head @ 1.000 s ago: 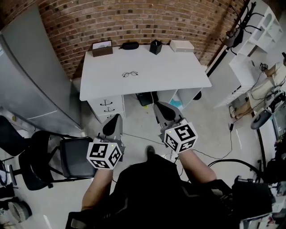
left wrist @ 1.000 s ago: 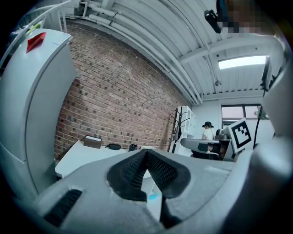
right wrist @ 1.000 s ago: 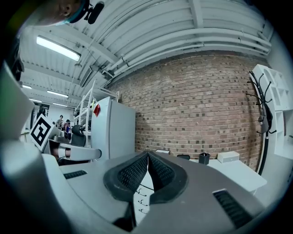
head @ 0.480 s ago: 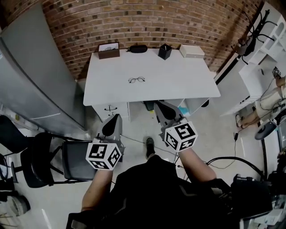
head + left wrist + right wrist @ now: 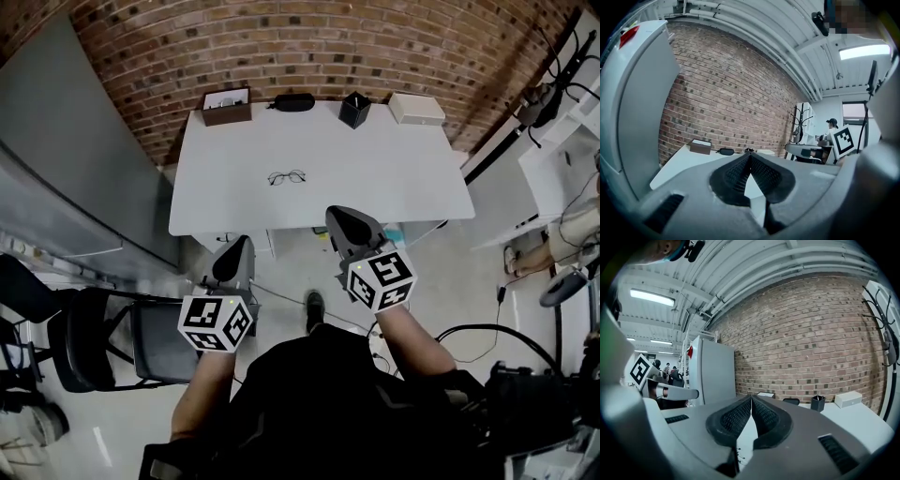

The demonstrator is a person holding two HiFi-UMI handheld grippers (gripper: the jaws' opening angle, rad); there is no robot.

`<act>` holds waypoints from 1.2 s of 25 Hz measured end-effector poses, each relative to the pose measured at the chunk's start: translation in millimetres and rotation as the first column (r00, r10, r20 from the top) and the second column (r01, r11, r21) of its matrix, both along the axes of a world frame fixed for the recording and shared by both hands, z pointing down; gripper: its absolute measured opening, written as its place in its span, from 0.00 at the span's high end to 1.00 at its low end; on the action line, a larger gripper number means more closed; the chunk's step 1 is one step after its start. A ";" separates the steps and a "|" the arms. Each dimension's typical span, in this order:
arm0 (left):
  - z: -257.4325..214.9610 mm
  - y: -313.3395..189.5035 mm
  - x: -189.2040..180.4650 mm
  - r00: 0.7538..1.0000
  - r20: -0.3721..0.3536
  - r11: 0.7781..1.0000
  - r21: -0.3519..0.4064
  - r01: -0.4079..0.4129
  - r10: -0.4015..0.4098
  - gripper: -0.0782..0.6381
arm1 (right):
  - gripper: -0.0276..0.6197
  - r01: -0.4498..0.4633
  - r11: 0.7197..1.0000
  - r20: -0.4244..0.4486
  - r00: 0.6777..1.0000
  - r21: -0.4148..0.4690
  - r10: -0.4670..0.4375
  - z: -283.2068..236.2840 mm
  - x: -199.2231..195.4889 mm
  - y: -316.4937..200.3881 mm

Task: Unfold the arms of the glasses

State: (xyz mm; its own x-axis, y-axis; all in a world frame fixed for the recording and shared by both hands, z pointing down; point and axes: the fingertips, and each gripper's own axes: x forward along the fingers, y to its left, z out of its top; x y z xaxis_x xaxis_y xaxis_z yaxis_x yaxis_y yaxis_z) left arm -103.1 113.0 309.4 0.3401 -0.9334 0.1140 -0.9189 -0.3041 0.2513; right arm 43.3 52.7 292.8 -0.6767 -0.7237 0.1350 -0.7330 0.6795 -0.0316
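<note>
Far left there's a big grey fridge (image 5: pixel 75 169) and a black chair (image 5: pixel 155 333) on the floor in front of it. Next over is the left gripper (image 5: pixel 236 251), jaws pressed together with nothing between them. It's hanging over the floor, just short of the front left corner of the white counter (image 5: pixel 394 178). The counter sits against a brick wall (image 5: pixel 309 47), and along its back edge there's a row of stuff: a brown open box (image 5: pixel 226 106), a black glasses case (image 5: pixel 293 102), a black pen cup (image 5: pixel 354 110) and a white box (image 5: pixel 416 109). The glasses (image 5: pixel 287 176) are lying by themselves out on the bare top, a bit left of the middle and well apart from that back row. They're too small from up here to tell if the arms are folded or not. The right gripper (image 5: pixel 343 220) is also closed up tight and empty, and its tip just overlaps the counter's front edge in the head view. So neither gripper is touching the glasses. Off to the right there's some white shelving (image 5: pixel 572 141).
</note>
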 end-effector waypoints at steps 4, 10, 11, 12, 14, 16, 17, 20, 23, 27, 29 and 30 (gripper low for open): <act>3.0 -32.0 14.3 1.000 0.003 1.000 -0.015 0.012 -0.012 0.88 | 0.94 0.028 0.999 -0.006 1.000 -0.020 -0.028 6.2 9.5 -29.9; 6.3 -78.9 36.1 1.000 0.028 0.999 -0.041 0.014 -0.013 0.88 | 0.94 0.050 0.998 0.005 0.999 -0.033 -0.050 11.2 25.9 -74.7; 7.6 -86.3 37.7 0.999 0.032 0.999 -0.046 0.020 -0.019 0.88 | 0.94 0.053 0.998 0.010 0.999 -0.038 -0.052 12.6 28.5 -82.2; 9.2 -92.9 39.5 0.999 0.035 0.998 -0.053 0.026 -0.025 0.88 | 0.94 0.057 0.997 0.015 0.998 -0.043 -0.056 14.2 30.9 -88.7; 12.4 -105.2 43.4 0.999 0.040 0.997 -0.067 0.037 -0.034 0.88 | 0.94 0.074 0.996 0.017 0.997 -0.048 -0.073 17.0 34.6 -100.0; 15.1 -116.8 45.3 0.998 0.039 0.995 -0.081 0.052 -0.048 0.88 | 0.94 0.094 0.994 0.012 0.996 -0.051 -0.093 20.0 37.1 -111.5; 15.9 -122.1 44.4 0.998 0.036 0.994 -0.086 0.063 -0.060 0.88 | 0.94 0.104 0.993 0.011 0.995 -0.054 -0.104 21.4 37.6 -117.3; 20.4 -137.5 38.9 0.994 0.040 0.989 -0.103 0.106 -0.102 0.88 | 0.94 0.138 0.989 0.006 0.990 -0.059 -0.138 25.0 37.1 -135.1; 27.7 -148.3 39.7 0.992 0.054 0.986 -0.122 0.117 -0.111 0.88 | 0.94 0.163 0.984 -0.006 0.986 -0.067 -0.164 31.2 34.5 -149.5; 41.5 -164.2 32.1 0.990 0.069 0.983 -0.132 0.130 -0.122 0.88 | 0.94 0.173 0.982 -0.010 0.985 -0.075 -0.174 40.2 25.4 -168.8; 51.8 -171.8 25.9 0.990 0.068 0.979 -0.157 0.129 -0.120 0.88 | 0.94 0.179 0.981 -0.024 0.983 -0.078 -0.181 45.3 17.5 -175.2; 55.6 -175.8 24.2 0.991 0.072 0.979 -0.164 0.121 -0.110 0.88 | 0.94 0.182 0.980 -0.035 0.982 -0.081 -0.185 48.4 13.8 -178.0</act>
